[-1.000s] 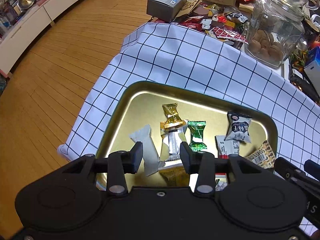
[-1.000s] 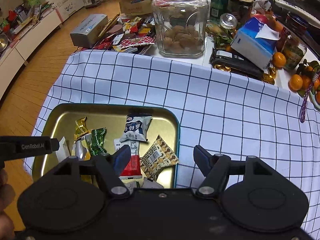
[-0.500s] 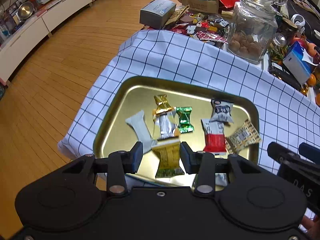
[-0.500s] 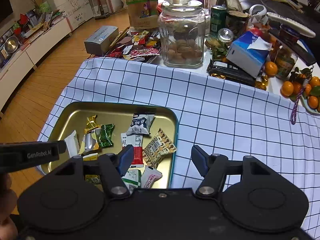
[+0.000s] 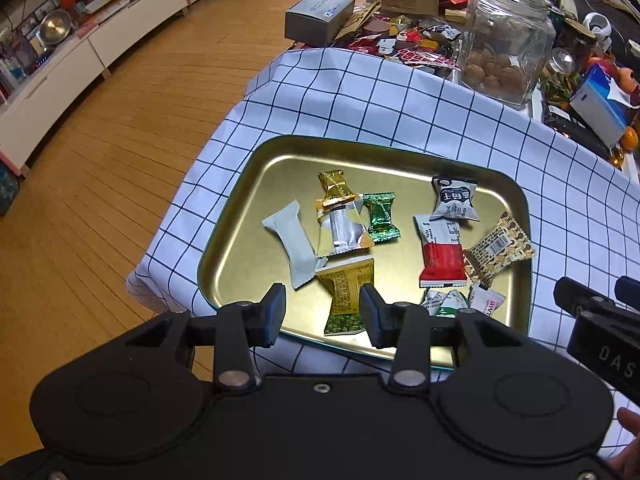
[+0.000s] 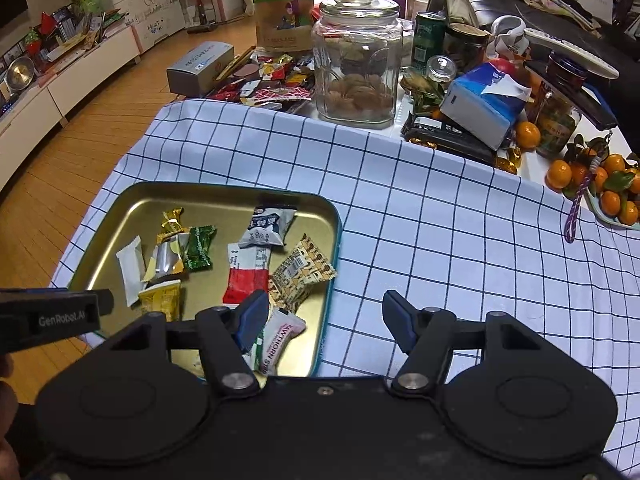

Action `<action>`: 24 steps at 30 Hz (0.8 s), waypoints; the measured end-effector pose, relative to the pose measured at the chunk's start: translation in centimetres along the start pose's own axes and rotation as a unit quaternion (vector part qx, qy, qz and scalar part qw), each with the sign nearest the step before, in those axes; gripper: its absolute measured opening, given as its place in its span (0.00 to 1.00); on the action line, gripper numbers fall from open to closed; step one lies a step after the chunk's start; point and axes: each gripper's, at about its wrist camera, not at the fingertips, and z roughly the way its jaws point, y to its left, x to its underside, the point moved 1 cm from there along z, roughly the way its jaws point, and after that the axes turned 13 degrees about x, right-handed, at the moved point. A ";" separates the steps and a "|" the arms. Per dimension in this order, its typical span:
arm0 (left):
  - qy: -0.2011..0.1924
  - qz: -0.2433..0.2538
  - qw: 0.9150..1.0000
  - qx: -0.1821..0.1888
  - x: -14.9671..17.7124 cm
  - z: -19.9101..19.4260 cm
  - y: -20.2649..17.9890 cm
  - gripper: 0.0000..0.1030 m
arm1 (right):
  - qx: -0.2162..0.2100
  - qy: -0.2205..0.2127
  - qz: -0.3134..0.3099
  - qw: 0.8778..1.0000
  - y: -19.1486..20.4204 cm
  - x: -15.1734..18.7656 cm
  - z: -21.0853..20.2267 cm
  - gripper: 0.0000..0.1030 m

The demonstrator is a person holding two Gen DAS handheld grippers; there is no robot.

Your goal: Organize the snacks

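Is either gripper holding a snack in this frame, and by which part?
Neither. The left gripper and right gripper are open and empty above the tray.

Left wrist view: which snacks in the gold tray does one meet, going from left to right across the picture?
White packet → silver packet → green candy → red and white packet → brown patterned packet.
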 end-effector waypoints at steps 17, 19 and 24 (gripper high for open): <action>0.007 0.006 1.000 -0.004 0.2 0.3 0.0 0.49 | -0.007 0.012 -0.011 1.000 0.8 0.3 0.8 0.65; 0.010 0.004 1.000 -0.004 0.2 0.4 0.0 0.49 | -0.008 0.014 -0.013 1.000 0.8 0.4 0.8 0.65; 0.012 0.003 1.000 -0.002 0.2 0.5 0.0 0.49 | -0.009 0.012 -0.015 1.000 0.9 0.4 0.8 0.65</action>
